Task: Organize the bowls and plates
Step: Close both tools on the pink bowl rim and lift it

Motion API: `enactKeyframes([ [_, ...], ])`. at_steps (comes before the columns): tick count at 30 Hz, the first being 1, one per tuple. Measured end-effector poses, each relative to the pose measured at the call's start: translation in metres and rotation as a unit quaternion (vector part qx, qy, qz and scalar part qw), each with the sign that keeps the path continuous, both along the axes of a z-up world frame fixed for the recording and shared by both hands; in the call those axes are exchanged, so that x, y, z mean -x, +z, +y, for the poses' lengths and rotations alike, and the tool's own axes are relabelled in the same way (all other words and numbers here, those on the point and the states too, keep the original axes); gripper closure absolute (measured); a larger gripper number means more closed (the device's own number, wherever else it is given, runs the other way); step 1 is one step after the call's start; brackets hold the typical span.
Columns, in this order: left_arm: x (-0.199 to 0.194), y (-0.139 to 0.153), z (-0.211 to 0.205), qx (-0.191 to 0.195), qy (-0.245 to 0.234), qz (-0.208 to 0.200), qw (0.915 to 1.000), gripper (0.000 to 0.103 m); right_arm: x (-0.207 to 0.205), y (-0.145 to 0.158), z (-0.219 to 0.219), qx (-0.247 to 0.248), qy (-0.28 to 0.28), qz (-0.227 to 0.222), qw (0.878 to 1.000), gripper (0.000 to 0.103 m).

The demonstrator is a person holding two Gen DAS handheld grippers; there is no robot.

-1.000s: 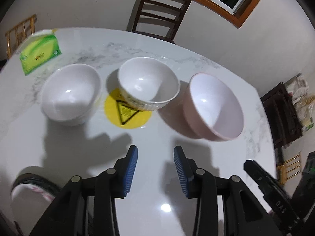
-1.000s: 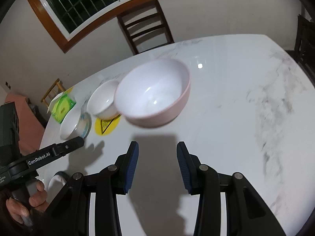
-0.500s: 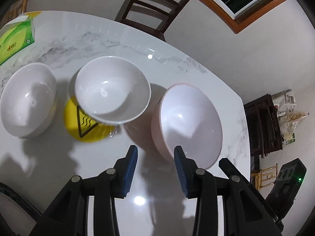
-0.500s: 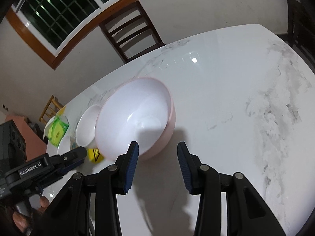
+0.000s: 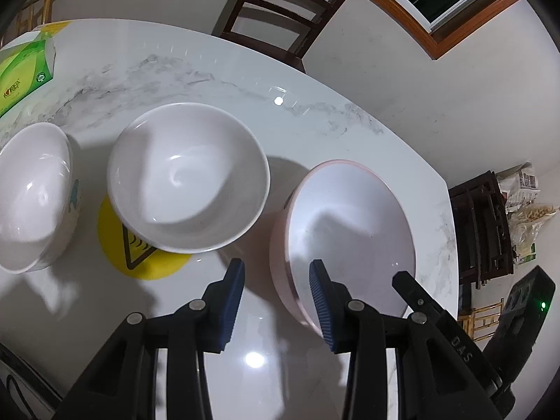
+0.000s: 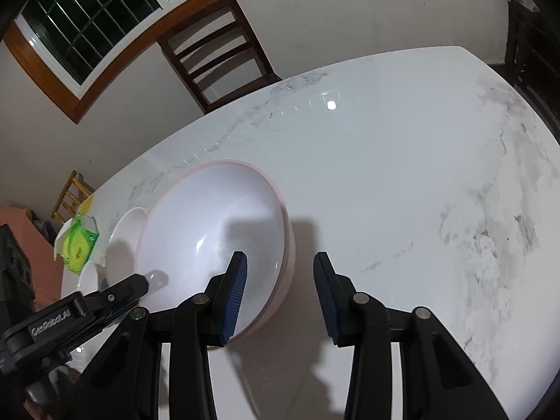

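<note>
- The left gripper (image 5: 276,295) hangs with its jaws apart and nothing between them; the near left wall of the pink bowl (image 5: 350,241) sits right in the gap, one blue pad outside the wall and the other over the inside, which looks to me like a rim pinch being lined up.
- The right gripper (image 6: 280,294) is spread wide too and holds nothing. Its left pad hovers inside the pink bowl (image 6: 213,231) and its right pad outside the right wall, so both tools straddle the same bowl from opposite sides.
- I judge the pink bowl, the widest one, is meant as the base for nesting the others.
- Ahead and to the left of the left gripper stands a white bowl (image 5: 189,175), partly over a yellow warning sticker (image 5: 140,259). Further left sits another white bowl (image 5: 31,196) with a printed outside.
- Far ahead-left lies a green tissue box (image 5: 24,70).
- Everything rests on a glossy white marble table (image 6: 402,192) with grey veining; it looks slick, so a bowl could skate if nudged.
- Beyond the table stands a dark wooden chair (image 6: 217,63) against a pale wall, under a wood-framed barred window (image 6: 87,21).
</note>
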State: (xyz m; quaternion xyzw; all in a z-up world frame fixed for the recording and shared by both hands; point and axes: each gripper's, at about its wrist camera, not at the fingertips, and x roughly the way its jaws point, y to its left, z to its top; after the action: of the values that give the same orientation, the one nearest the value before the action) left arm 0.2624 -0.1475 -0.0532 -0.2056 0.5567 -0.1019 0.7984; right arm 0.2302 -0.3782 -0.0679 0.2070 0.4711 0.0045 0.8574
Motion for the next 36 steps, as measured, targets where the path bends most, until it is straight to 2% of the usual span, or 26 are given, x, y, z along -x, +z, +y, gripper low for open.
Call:
enactKeyframes([
  [6,-0.002,-0.006,-0.003,-0.004,-0.007,0.002,1.0,0.067,-0.011,-0.013,0.0,0.004,-0.001,0.014,1.0,0.078],
  [8,-0.003,-0.007,-0.006,-0.005,-0.014,0.0,0.9999,0.077,-0.014,-0.015,-0.001,0.004,0.0,0.015,1.0,0.083],
  [12,-0.003,-0.008,-0.009,0.001,-0.025,-0.005,0.9997,0.086,-0.015,-0.016,-0.001,-0.007,-0.001,0.016,1.0,0.087],
  [14,-0.002,-0.007,-0.012,-0.01,-0.03,-0.011,0.9994,0.086,-0.014,-0.016,0.0,-0.003,-0.002,0.017,1.0,0.087],
  [24,0.013,0.002,-0.009,-0.014,-0.04,-0.019,0.9989,0.086,0.0,-0.009,0.004,-0.004,-0.006,0.016,1.0,0.087],
  [36,0.062,0.03,0.017,-0.036,-0.055,-0.048,0.9967,0.086,0.05,0.011,0.027,-0.015,0.001,-0.005,1.0,0.087],
])
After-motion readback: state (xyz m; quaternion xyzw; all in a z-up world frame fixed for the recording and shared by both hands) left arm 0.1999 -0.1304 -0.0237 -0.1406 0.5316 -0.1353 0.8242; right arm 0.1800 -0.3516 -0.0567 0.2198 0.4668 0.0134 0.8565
